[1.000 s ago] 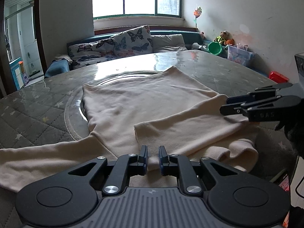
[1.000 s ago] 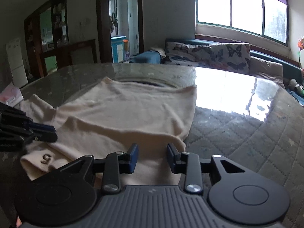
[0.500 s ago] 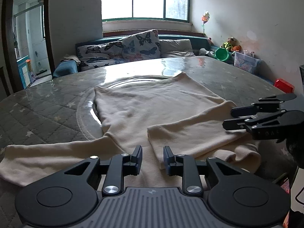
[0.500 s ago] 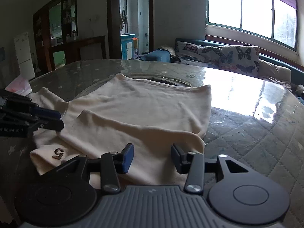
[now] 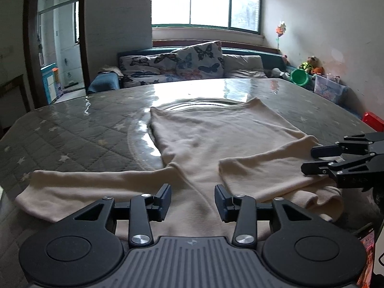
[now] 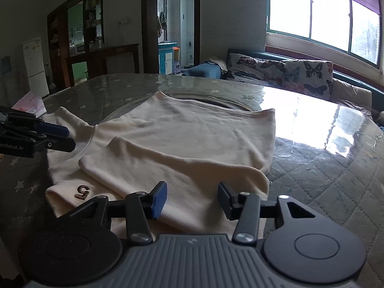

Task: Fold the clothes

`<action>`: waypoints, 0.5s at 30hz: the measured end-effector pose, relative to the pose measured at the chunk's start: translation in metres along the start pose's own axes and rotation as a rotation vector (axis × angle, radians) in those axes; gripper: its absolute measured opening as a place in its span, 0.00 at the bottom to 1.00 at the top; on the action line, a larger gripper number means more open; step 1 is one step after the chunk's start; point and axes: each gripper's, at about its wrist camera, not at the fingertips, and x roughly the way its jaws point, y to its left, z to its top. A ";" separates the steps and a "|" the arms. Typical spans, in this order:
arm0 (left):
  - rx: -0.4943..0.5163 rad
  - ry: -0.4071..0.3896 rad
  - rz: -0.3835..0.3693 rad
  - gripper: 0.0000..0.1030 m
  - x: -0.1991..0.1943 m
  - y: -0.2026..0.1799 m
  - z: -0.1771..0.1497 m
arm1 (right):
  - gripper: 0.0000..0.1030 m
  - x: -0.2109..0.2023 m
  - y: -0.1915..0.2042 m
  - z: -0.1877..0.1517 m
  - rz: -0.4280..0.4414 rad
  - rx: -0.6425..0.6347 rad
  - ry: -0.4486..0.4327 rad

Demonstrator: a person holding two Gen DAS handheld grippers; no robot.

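On the quilted table (image 5: 72, 134), under its glossy cover: cream sweater (image 5: 216, 139), spread flat, hem toward the window (image 5: 204, 0), collar toward the cameras. 1 sleeve (image 5: 271, 168) folded across the sweater's chest; other sleeve (image 5: 84, 182) stretched out sideways from the sweater. Brown "5" (image 6: 82, 191) on the collar at the sweater's near edge. Just above the sweater's near edge: left gripper (image 5: 192, 200), fingers spread, pinching nothing. Over the folded sleeve: right gripper (image 6: 192, 200), fingers likewise spread, empty. Beyond the sweater: butterfly cushions (image 5: 182, 64).
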 end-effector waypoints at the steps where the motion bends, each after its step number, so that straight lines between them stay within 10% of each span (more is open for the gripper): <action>1: -0.005 -0.001 0.008 0.44 -0.001 0.002 0.000 | 0.47 0.000 0.001 0.000 0.002 -0.001 -0.001; 15: -0.087 -0.020 0.102 0.57 -0.017 0.034 -0.007 | 0.57 0.002 0.016 0.004 0.034 -0.027 -0.005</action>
